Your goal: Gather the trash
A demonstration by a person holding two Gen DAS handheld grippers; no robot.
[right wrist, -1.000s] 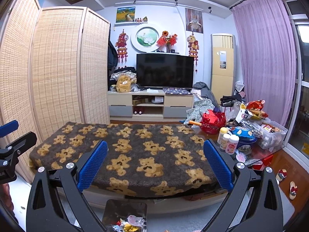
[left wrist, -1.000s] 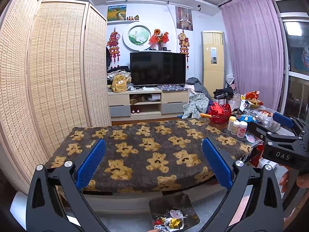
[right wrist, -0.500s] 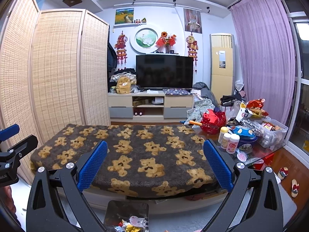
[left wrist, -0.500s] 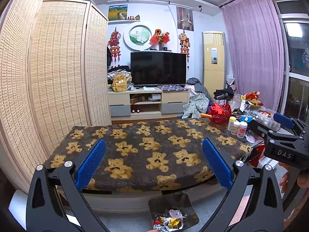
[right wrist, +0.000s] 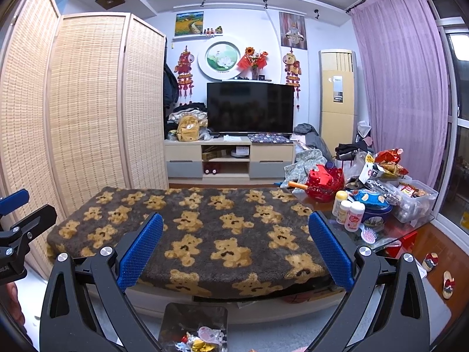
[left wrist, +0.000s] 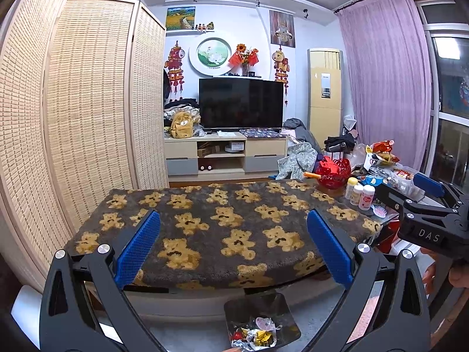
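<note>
A dark square bin (left wrist: 281,305) stands on the floor in front of the table, with crumpled wrappers (left wrist: 255,336) lying in it. It also shows in the right wrist view (right wrist: 176,314), with its wrappers (right wrist: 202,338). My left gripper (left wrist: 233,249) is open and empty, held above the bin and facing the table. My right gripper (right wrist: 236,249) is open and empty, beside the left one. The right gripper also shows at the right edge of the left wrist view (left wrist: 425,202). The left gripper also shows at the left edge of the right wrist view (right wrist: 17,220).
A low table under a brown teddy-bear blanket (left wrist: 228,223) fills the middle. Bottles (right wrist: 348,209), a red basket (right wrist: 325,180), snack bags and a plastic box (right wrist: 416,199) crowd its right end. A woven screen (left wrist: 88,117) stands at the left. A TV cabinet (left wrist: 225,154) is behind.
Both grippers have drifted slightly back and up; the view has barely shifted. Both stay open and empty.
</note>
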